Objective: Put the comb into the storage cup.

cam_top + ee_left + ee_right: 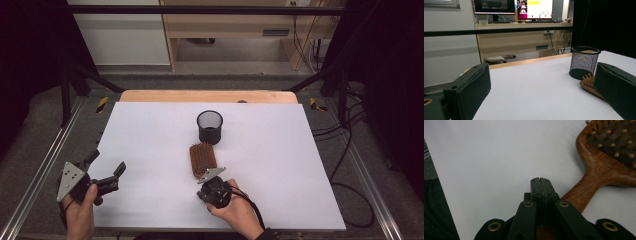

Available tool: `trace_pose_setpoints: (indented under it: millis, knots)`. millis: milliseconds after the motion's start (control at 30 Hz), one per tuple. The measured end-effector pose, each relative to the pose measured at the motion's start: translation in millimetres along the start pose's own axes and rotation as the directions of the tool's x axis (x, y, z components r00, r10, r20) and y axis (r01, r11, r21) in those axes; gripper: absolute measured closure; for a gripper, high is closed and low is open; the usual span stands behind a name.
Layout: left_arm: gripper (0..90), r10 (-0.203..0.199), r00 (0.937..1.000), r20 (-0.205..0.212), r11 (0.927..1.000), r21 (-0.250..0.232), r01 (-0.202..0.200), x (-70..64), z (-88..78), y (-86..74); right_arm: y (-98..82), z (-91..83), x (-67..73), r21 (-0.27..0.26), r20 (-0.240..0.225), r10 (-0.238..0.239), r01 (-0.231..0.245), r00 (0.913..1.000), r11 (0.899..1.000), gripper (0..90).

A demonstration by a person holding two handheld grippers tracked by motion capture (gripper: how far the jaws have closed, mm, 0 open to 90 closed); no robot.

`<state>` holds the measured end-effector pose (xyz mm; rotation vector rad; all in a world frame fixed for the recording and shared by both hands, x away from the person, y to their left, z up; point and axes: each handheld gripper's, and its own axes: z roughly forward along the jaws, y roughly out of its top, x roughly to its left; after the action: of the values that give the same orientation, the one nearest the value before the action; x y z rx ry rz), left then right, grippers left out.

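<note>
White table (150,130): mesh cup (209,126) upright beside hairbrush (203,159).

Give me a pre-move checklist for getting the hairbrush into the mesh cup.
1. Right gripper open for a grasp: not ok, jaws shut together with nothing between.
2. Right gripper lined up on the hairbrush handle: not ok, the handle lies beside and under the jaws.
3. Mesh cup upright: ok.
4. Cup empty: cannot tell.
5. Left gripper out of the way: ok, open at the table's left edge.
</note>
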<state>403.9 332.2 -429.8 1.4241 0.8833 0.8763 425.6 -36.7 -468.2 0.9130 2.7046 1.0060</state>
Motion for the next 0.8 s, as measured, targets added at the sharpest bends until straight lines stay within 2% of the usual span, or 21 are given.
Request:
trace_pose_setpoints:
  millis: [200,500,800]
  knots:
    - [1.6,-0.004,1.0,0.001,1.0,-0.002,0.004,-0.2,-0.2,0.4,-4.7,-5.6,-6.3,0.01,0.012,0.002,-0.002,0.9999,1.0,90.0]
    - [1.6,-0.002,1.0,-0.001,1.0,0.002,0.002,-0.5,-0.5,0.3,-13.3,-18.1,-17.5,0.009,0.03,0.034,-0.035,0.999,0.999,90.0]
    - [1.6,-0.003,1.0,0.0,1.0,0.0,0.003,-0.2,0.0,0.4,-17.0,-20.4,-26.0,0.021,0.049,0.038,-0.039,0.9981,0.999,90.0]
